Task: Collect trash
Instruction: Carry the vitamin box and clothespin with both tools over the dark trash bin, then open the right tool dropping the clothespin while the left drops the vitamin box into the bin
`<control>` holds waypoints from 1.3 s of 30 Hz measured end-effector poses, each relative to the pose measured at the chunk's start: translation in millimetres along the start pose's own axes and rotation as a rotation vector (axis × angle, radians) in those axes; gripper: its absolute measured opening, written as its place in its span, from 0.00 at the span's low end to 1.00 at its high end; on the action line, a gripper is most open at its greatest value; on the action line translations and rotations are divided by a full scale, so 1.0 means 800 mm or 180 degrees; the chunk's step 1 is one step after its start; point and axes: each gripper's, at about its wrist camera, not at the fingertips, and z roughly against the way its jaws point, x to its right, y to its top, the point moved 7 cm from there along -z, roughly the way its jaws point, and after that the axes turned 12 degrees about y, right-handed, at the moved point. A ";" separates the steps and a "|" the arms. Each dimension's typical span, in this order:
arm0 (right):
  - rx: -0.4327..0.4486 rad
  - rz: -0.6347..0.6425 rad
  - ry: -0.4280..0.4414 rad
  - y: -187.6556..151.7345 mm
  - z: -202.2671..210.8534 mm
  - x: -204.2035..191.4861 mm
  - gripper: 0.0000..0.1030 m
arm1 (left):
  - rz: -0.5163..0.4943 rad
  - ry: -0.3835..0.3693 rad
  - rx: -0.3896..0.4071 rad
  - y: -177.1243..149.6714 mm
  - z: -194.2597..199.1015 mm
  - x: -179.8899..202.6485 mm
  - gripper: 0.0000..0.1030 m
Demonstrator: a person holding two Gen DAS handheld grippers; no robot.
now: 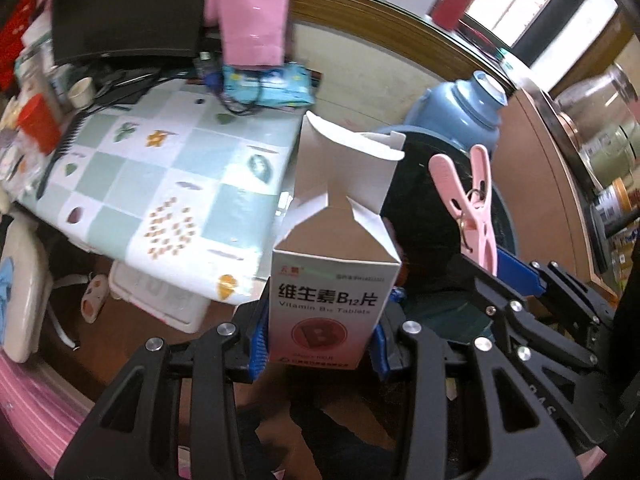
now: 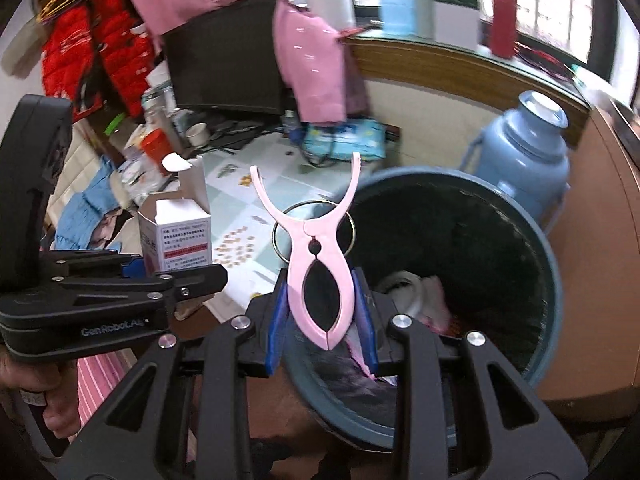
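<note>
My left gripper (image 1: 318, 338) is shut on a white vitamin B12 box (image 1: 326, 292) with its top flaps open, held upright beside the table and next to the bin. The box also shows in the right wrist view (image 2: 176, 236). My right gripper (image 2: 324, 320) is shut on a pink clothes peg (image 2: 318, 264) with a metal ring, held over the near rim of the dark blue trash bin (image 2: 548, 280). The peg shows in the left wrist view (image 1: 472, 204) in front of the bin's dark inside (image 1: 424, 216). The bin holds some white and pink trash (image 2: 416, 296).
A table with a checked leaf-print cloth (image 1: 160, 176) stands left of the bin, cluttered at the back with a monitor (image 1: 128, 12), cups and cables. A blue thermos jug (image 2: 524, 160) stands behind the bin. A wooden cabinet (image 2: 600, 280) is to the right.
</note>
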 end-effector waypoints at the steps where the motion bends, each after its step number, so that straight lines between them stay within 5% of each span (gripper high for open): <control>1: -0.0002 -0.0038 -0.0017 -0.003 0.003 0.010 0.30 | -0.0027 -0.0021 -0.0012 0.001 -0.003 0.010 0.38; 14: -0.0040 -0.0273 -0.0170 -0.014 0.019 0.088 0.30 | -0.0267 -0.0196 -0.0151 0.011 -0.035 0.098 0.38; 26: 0.0015 -0.0383 -0.0222 -0.011 0.027 0.120 0.44 | -0.0362 -0.0198 -0.0206 0.021 -0.049 0.125 0.38; 39: 0.0041 -0.0406 -0.0259 -0.010 0.034 0.135 0.44 | -0.0398 -0.0161 -0.0213 0.029 -0.061 0.141 0.40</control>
